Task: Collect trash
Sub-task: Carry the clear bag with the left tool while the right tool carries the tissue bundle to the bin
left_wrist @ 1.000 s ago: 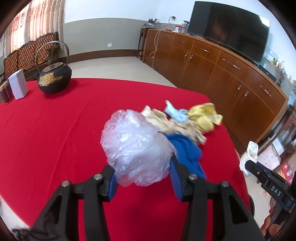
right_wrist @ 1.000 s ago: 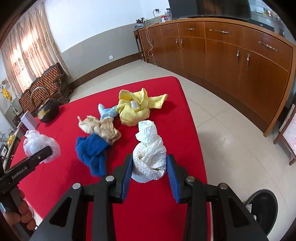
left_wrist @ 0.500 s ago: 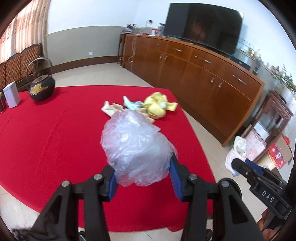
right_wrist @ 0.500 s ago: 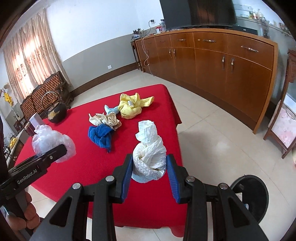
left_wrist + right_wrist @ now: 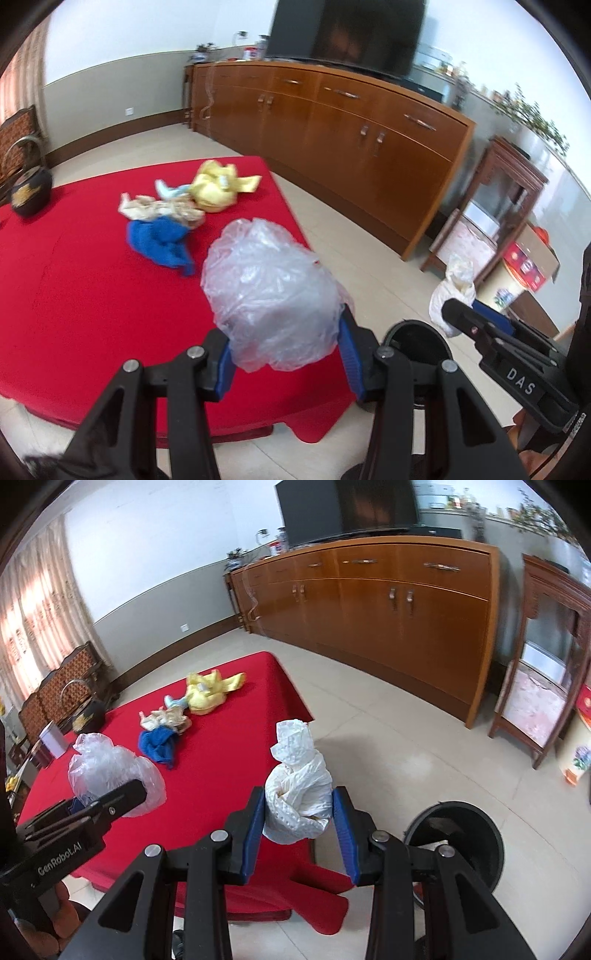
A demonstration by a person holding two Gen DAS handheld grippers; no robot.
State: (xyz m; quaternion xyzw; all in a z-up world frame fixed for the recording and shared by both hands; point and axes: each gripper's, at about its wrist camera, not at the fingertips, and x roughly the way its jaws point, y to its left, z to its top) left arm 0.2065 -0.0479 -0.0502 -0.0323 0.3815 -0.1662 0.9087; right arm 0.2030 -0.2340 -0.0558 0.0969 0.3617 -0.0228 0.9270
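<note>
The white paper wad [image 5: 299,794], clamped in the right gripper [image 5: 300,834], was held just left of the black bin [image 5: 458,842]; the clear plastic bag [image 5: 271,299] was gripped by the left gripper [image 5: 286,363], farther off.

kettle [image 5: 29,188] on red tablecloth [image 5: 74,295] | wooden sideboard [image 5: 388,616] | television [image 5: 347,33]

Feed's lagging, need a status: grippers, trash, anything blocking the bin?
Left gripper shut on clear plastic bag. Right gripper shut on white crumpled bag. Black bin on floor beside red table, open, nothing blocking.
</note>
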